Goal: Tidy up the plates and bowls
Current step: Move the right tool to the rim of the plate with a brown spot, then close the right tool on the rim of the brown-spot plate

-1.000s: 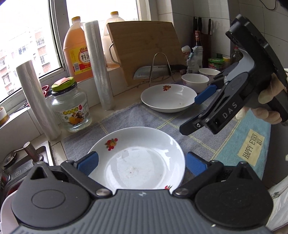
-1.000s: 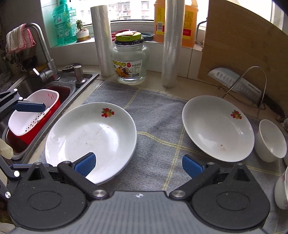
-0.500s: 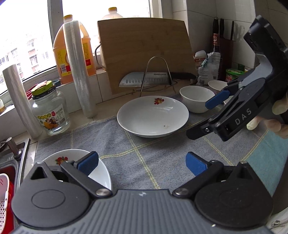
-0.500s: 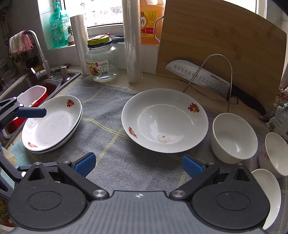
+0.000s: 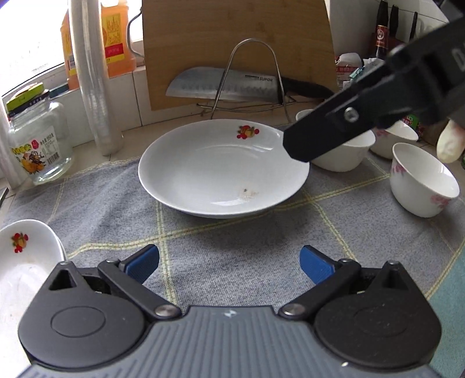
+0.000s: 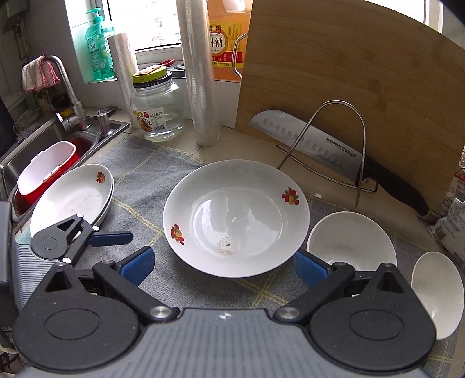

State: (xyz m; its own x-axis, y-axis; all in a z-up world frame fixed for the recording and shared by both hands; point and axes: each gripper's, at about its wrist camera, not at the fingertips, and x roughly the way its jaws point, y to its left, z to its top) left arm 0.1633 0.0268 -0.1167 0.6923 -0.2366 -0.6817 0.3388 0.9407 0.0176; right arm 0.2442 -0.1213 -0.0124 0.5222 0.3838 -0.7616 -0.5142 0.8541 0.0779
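The right gripper (image 6: 222, 266) is hovering, jaws spread and empty, before the lone plate (image 6: 236, 221) on the cloth (image 6: 139, 186). The left gripper (image 5: 229, 263) is likewise empty. Two plates (image 6: 69, 200) are sitting stacked; bowls (image 6: 350, 242) remain unsorted.

Home kitchen. Steel sink (image 6: 43, 139) with a tap (image 6: 65, 84) at the worktop's left edge, dish soap bottle (image 6: 100, 52) on the windowsill. Wooden cutting board (image 6: 348, 96) leans against the back wall, cleaver (image 6: 305, 142) on a wire rack (image 6: 334, 145) in front of it. Cooking wine jug (image 6: 228, 43), glass jar (image 6: 157, 107), cling film rolls (image 6: 202, 72) along the back edge. Plates (image 6: 235, 221) and bowls (image 6: 350, 241) sit on a grey dish mat (image 5: 247, 247). Knife block (image 5: 389, 26) at the far right corner.
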